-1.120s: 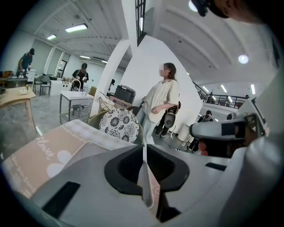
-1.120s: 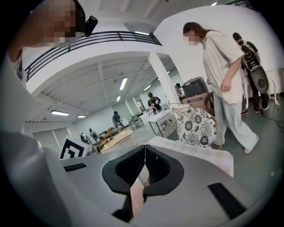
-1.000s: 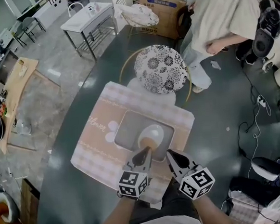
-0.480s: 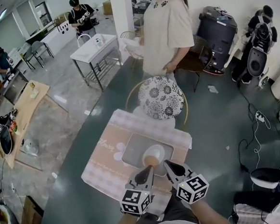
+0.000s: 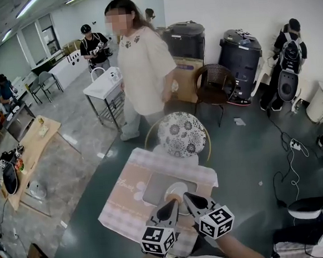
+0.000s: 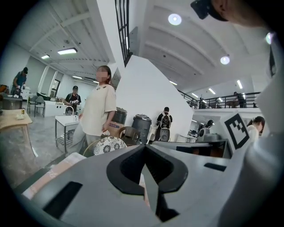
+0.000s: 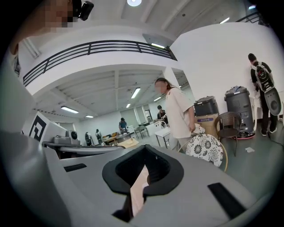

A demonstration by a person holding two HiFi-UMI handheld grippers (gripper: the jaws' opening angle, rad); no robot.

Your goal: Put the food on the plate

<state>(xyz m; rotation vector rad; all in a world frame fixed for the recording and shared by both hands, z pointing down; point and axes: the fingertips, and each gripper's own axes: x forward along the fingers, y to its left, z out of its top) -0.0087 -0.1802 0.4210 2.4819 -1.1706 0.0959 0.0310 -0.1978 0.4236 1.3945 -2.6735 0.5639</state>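
Observation:
A pink placemat (image 5: 127, 196) lies on the dark table, and a grey rectangular plate (image 5: 155, 188) rests on it. A white bowl (image 5: 178, 189) stands on the plate's near right part; only a sliver of tan food shows in it behind the gripper tips. My left gripper (image 5: 172, 202) and right gripper (image 5: 186, 196) point side by side at the bowl's near rim. Both are shut with nothing in them. In the left gripper view the left gripper (image 6: 148, 177) has its jaws together. The right gripper (image 7: 139, 177) leaves only a thin slit in its own view.
A chair with a black-and-white floral cushion (image 5: 181, 134) stands at the table's far edge. A person in a cream shirt (image 5: 142, 63) stands just behind it. Black bins (image 5: 243, 49), a wicker chair (image 5: 214, 85) and floor cables (image 5: 289, 154) lie to the right.
The head view has tilted up, so the room and the standing person now show. Both grippers stay shut, close together at the bowl, now lower in the picture.

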